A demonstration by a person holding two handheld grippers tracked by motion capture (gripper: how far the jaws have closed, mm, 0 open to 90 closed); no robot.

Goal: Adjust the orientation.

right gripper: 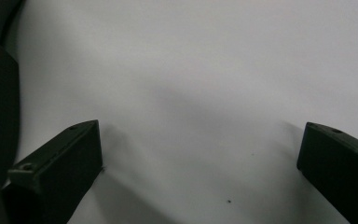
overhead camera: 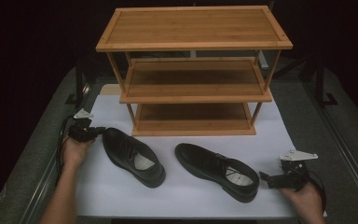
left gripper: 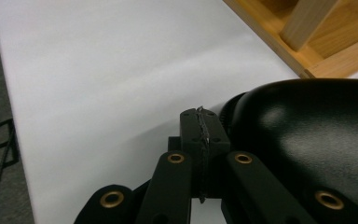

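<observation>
Two black dress shoes lie on the white worktop [overhead camera: 98, 191]; the left shoe [overhead camera: 133, 156] sits left of centre, the left tongs [overhead camera: 97, 131], pressed together, at its toe; pushing could skid it into the bamboo rack [overhead camera: 193, 70]; right tongs [overhead camera: 265, 177] spread, empty.

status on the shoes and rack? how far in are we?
Done: nothing stowed. All three shelves of the wooden rack are bare.
In hand: the left gripper, jaws shut with nothing between them, sits at the toe of the left shoe. The right gripper is open over the white sheet by the heel of the right shoe.
Left: probably both shoes go onto the rack.
</observation>
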